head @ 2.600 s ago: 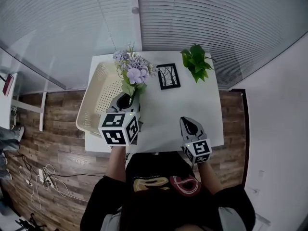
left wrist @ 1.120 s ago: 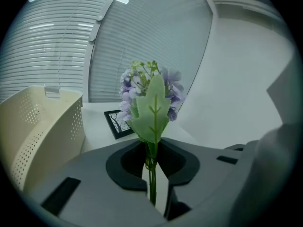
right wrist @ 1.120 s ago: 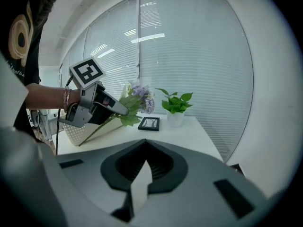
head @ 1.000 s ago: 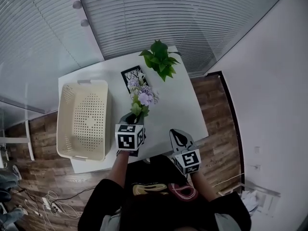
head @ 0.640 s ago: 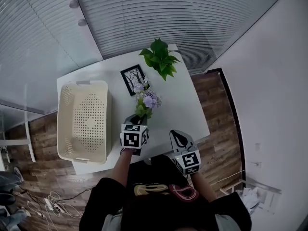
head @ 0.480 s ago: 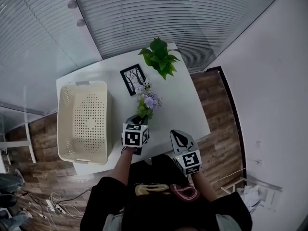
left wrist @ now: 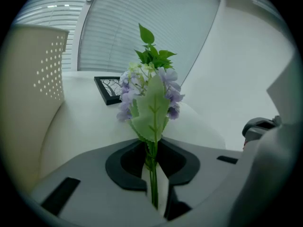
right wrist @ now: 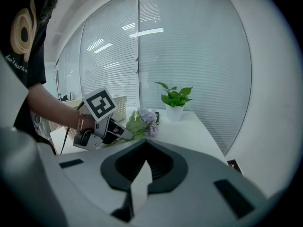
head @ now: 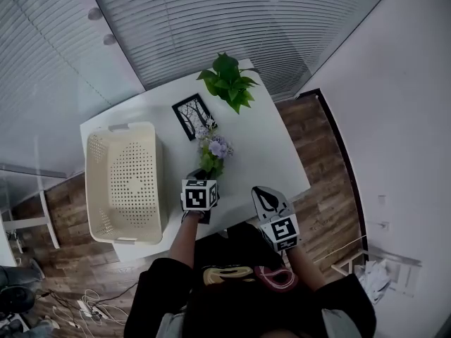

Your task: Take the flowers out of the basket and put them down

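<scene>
White table (head: 262, 143), flowers (left wrist: 149, 96) in left gripper (left wrist: 152, 174)

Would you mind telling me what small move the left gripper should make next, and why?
Probably lower the left gripper a little so the flowers lie on the bare table, ready for release. Its fingers are shut on the stem, and the bunch is already out of the basket, low over the tabletop near the picture frame.

Perforated plastic basket (head: 127, 182), smooth matt white table (head: 261, 153), wood-grain plank floor (head: 324, 160).
</scene>
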Tool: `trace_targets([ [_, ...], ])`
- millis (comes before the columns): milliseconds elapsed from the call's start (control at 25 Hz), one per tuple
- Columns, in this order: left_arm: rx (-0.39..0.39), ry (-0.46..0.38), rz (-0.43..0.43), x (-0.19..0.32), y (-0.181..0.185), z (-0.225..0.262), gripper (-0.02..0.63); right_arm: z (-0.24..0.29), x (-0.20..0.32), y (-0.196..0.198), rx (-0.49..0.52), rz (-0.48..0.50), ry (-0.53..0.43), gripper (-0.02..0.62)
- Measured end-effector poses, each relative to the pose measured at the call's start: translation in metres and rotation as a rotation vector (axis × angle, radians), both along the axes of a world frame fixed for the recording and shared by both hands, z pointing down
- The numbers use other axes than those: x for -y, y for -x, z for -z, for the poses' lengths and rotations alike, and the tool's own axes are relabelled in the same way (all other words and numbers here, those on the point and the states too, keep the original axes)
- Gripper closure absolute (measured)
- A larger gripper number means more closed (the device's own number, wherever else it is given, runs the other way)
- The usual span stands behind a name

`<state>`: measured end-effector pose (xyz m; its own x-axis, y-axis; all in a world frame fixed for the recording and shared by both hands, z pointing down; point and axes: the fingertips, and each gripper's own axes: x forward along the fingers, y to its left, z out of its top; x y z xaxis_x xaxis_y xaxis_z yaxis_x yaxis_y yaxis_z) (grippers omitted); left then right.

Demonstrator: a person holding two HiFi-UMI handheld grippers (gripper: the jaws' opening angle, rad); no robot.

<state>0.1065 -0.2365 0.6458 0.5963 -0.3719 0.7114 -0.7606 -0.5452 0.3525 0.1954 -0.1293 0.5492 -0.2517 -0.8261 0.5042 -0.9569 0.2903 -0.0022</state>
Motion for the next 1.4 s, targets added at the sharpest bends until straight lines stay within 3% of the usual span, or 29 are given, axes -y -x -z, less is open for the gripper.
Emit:
trace_targets([
  [240,0.022,0.043,-0.003,0.0,0.003,-0.008,0.531,0.003,0.003,-0.001,-0.01,0.003,-0.004,0.584],
  [440,0.06,-0.035,-0.017,0.0,0.004,-0.005,0.504,0.006,0.006,-0.002,-0.016,-0.002,-0.021,0.584],
  [520,0.058,-0.056,-0.015,-0.001,0.003,-0.002,0.452,0.005,0.006,-0.004,-0.011,-0.013,-0.034,0.584],
  [600,0.051,-0.058,-0.016,-0.003,0.004,0.0,0.349,0.006,0.006,-0.005,-0.003,-0.022,-0.028,0.584],
  [760,0.053,-0.091,-0.031,-0.004,0.007,0.008,0.3,0.005,0.007,-0.005,0.015,-0.034,-0.03,0.584],
  [1000,0.015,-0.132,0.08,-0.005,0.019,0.032,0.268,0.004,0.006,-0.004,0.043,-0.047,-0.03,0.584],
  [1240,-0.063,-0.1,0.013,-0.028,0.017,0.052,0.268,0.01,0.012,-0.004,0.046,-0.045,-0.05,0.584],
  [1400,-0.079,-0.168,0.003,-0.035,0.024,0.075,0.268,0.014,0.018,-0.01,0.05,-0.065,-0.071,0.584],
])
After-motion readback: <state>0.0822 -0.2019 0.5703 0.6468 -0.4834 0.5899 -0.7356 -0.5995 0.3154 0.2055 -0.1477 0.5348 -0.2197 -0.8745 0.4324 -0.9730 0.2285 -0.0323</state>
